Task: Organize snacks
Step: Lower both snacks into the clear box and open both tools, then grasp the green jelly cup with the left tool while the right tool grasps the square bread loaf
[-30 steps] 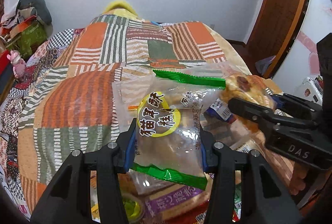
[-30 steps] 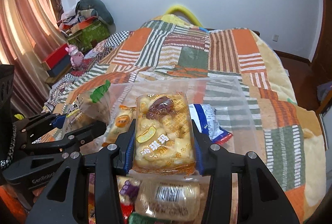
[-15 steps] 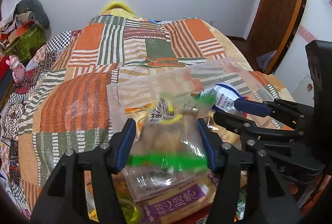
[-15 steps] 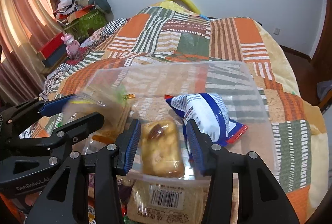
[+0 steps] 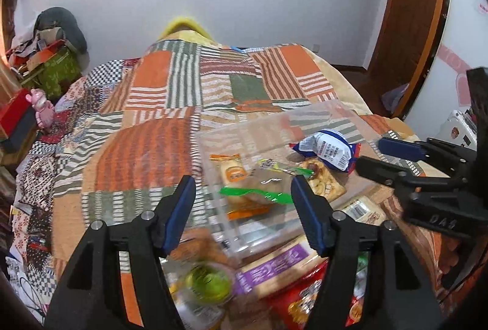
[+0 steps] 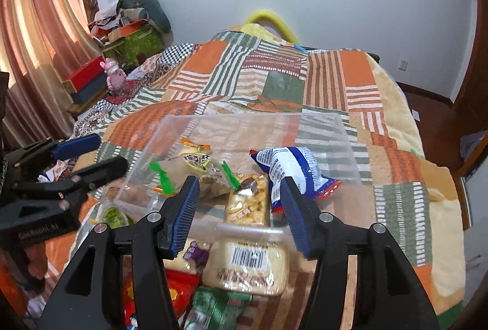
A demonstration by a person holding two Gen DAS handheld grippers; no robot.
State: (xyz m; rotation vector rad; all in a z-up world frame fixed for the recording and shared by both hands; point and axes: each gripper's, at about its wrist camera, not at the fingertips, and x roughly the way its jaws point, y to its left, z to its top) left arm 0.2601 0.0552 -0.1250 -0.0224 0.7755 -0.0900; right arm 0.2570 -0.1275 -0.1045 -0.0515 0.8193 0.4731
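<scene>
Both the left gripper [image 5: 242,195] and right gripper [image 6: 239,201] stand apart, having just been opening, nothing clamped. The barcode-labelled pack [image 6: 247,267] lies outside the clear bin [image 6: 344,128], directly below the right gripper, long axis crosswise; the right hand is judged nearer.

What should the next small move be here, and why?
Probably draw both empty hand-held grippers, left and right, back to the loose packets lying outside the clear bin: their jaws have just been opening, with nothing between the pads, and the dropped snacks lie inside.
</scene>
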